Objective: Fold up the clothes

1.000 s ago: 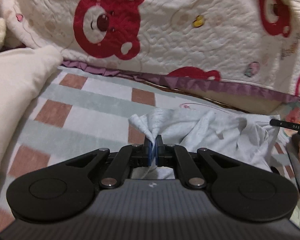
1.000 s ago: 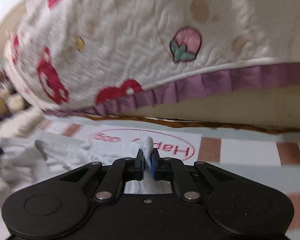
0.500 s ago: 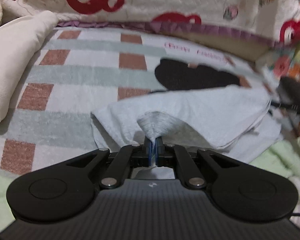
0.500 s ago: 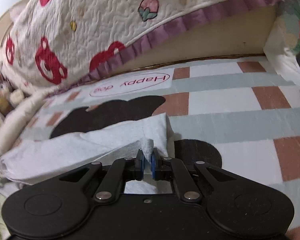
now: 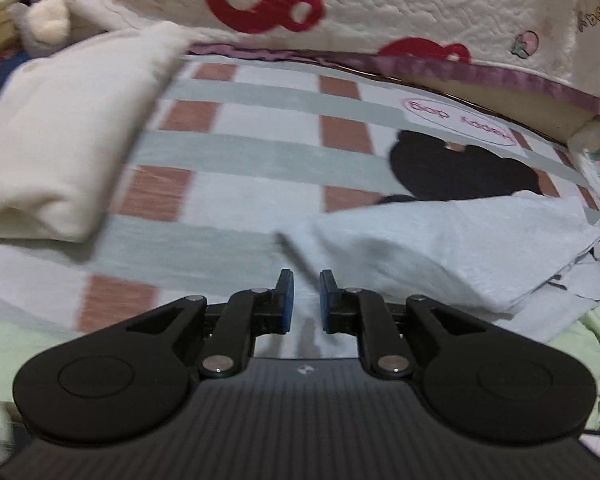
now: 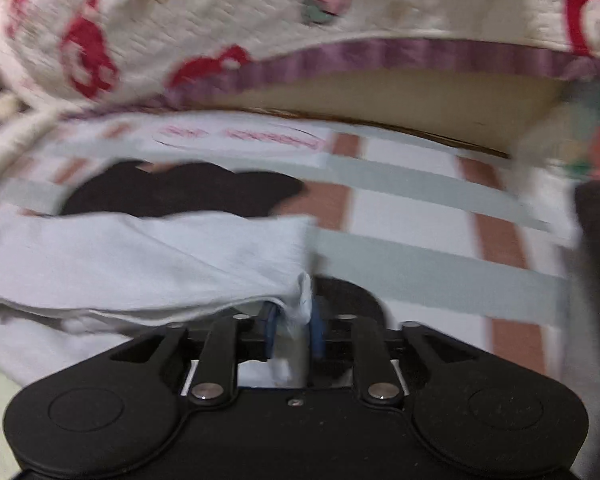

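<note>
Now folded cloth point(image 5: 452, 240) lies right of open L gripper point(image 5: 303, 300).

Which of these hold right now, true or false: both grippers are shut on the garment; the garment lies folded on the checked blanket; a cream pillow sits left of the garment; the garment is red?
1. Both grippers are shut on the garment: false. The left gripper is open and empty; the right gripper is open with cloth between its fingers.
2. The pale garment lies folded on the checked blanket: true.
3. A cream pillow sits left of the garment: true.
4. The garment is red: false. It is pale grey-white.
</note>
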`<state>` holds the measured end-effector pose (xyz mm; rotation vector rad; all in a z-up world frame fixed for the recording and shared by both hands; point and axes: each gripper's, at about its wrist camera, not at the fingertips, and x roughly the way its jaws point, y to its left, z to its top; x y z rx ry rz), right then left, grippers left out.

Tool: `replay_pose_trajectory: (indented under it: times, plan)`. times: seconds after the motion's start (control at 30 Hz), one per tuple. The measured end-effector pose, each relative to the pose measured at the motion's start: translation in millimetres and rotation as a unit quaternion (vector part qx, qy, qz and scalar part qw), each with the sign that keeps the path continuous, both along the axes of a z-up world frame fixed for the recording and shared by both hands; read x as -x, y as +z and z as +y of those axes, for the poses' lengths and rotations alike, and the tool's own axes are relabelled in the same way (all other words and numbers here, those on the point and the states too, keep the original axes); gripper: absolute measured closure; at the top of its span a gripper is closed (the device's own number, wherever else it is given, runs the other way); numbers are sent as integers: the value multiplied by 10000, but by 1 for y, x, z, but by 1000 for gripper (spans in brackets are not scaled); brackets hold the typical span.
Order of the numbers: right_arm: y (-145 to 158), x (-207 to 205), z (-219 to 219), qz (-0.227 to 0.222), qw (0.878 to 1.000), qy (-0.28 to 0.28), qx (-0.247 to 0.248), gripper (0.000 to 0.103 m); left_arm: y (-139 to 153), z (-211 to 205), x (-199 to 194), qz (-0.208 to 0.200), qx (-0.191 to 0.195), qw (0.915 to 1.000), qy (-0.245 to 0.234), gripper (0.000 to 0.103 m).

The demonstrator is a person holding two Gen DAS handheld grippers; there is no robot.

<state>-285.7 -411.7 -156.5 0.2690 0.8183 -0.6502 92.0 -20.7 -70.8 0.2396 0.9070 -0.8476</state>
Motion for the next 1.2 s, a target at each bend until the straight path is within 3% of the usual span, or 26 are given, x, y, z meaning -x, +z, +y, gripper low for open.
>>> replay_pose_trajectory:
  times: [0.07,0.13,0.2,0.23,0.27,0.4,0.43,0.5,0.63,0.8,0.97,1.1,1.2]
  plan:
    - [8,4,5,104,9999,-68,46,75,11,9,0,-85,-32,9999,71,90]
    - [15,11,4,-357,9974,-274,-558,68,17,2,9,-211,108,9996,-137,87]
    - [6,9,2,-779,9872,-465,-1315,60,18,-21,25,-313,295,9973,-598,73]
    - [-1,6,0,-958,9793,-550,-1693,56,15,-35,34,-332,353,9951,-860,61]
    - [-9,3,-1,-1136,9697,-633,-2069,56,11,-50,43,-350,398,9923,-1118,56]
    - [-37,-9,-5,-1751,9184,-953,-3417,56,-9,-112,77,-323,338,9788,-1993,51]
    - [-44,-13,-5,-1758,9135,-1029,-3523,56,-15,-125,84,-269,302,9758,-2151,50]
    - [-50,-17,-2,-1735,9111,-1126,-3566,56,-26,-149,98,-199,211,9691,-2450,50]
    - [-53,-17,2,-1830,9088,-1186,-3556,50,-44,-156,117,-706,-247,9569,-2808,48]
    - [-57,-20,1,-1938,9064,-1298,-3522,44,-65,-163,141,-1304,-788,9347,-3212,48]
    - [-51,-42,11,-1794,9269,-851,-3185,44,-64,-159,134,-1136,-618,9420,-3096,48]
    - [-62,-53,10,-1987,9241,-580,-3211,61,-71,-163,134,-1282,-631,9399,-3100,47]
    - [-68,-56,3,-2177,9178,-635,-3259,87,-73,-165,133,-1329,-611,9396,-3095,47]
